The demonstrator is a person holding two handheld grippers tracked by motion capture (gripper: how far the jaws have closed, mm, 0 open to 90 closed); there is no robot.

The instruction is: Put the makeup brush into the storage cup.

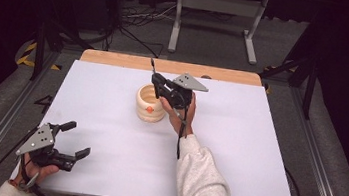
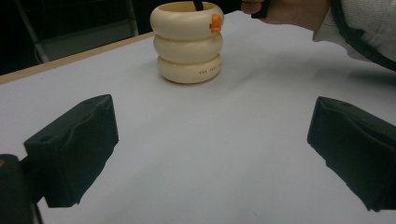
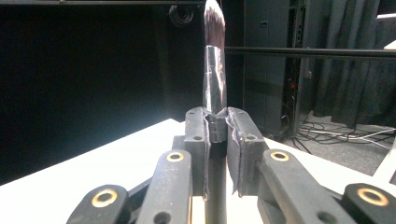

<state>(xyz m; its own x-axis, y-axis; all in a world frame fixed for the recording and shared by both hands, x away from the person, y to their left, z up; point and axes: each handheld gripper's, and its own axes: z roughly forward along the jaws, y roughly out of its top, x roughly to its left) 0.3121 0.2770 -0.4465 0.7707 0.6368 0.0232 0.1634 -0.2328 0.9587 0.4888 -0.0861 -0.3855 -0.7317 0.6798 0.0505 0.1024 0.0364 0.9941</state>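
Left gripper (image 1: 75, 140): near table's (image 1: 103, 170) front left corner, jaws spread wide, nothing between them, hovering just above white surface. Cream ribbed holder (image 1: 150, 104): upright at table centre, three stacked rings, small orange mark on side. Makeup brush (image 3: 215, 70): upright, bristles up, lower end dipping into holder's mouth. Right gripper (image 1: 157, 87): over holder's right rim, jaws clamped tight on brush handle.

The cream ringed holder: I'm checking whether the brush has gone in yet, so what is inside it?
The brush's dark handle end dips into the cream ringed holder, clamped by the right gripper. The holder's bottom is hidden by its wall.
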